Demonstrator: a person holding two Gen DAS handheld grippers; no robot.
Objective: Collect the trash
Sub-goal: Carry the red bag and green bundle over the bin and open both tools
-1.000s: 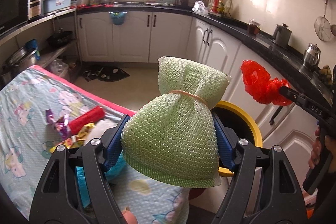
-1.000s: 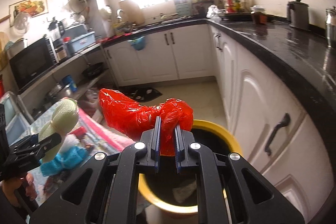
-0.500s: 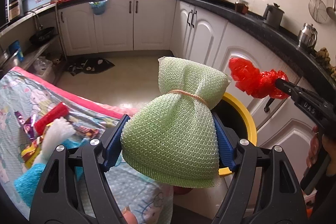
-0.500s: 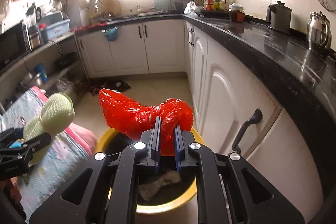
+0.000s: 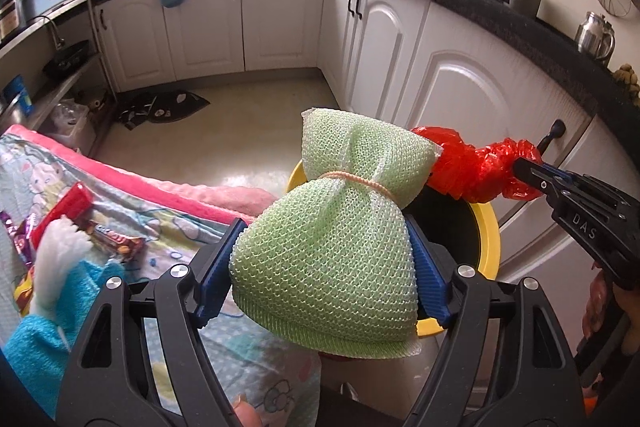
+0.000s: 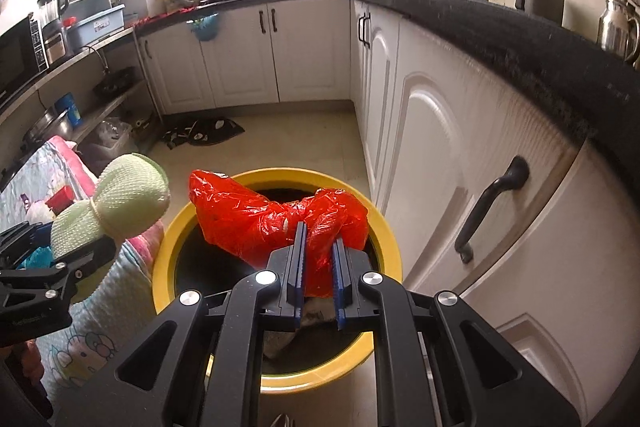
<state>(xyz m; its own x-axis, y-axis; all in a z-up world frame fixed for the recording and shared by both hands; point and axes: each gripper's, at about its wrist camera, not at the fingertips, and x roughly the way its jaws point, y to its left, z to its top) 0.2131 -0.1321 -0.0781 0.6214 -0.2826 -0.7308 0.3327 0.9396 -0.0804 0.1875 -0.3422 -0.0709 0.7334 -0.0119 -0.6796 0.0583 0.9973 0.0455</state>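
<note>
- Your left gripper [image 5: 320, 275]: fingers spread wide, clamped on the green mesh bundle [image 5: 332, 247]. The bundle sits above the table edge, just left of the yellow bin [image 6: 276, 379]; the bin lies ahead and to its right.
- Your right gripper [image 6: 316, 267]: fingers narrow, pinching the red plastic bag [image 6: 256, 219], long axis crosswise over the bin mouth. This hand is nearer; judged ready to drop.

"DAS" showing in raised letters on black body of right gripper [image 5: 516, 167], seen from left wrist view. Faint embossed lettering on side of left gripper [image 6: 70, 223] in right wrist view, too small to read. Label on snack wrapper [image 5: 116, 241] on bed blurred, unreadable.
</note>
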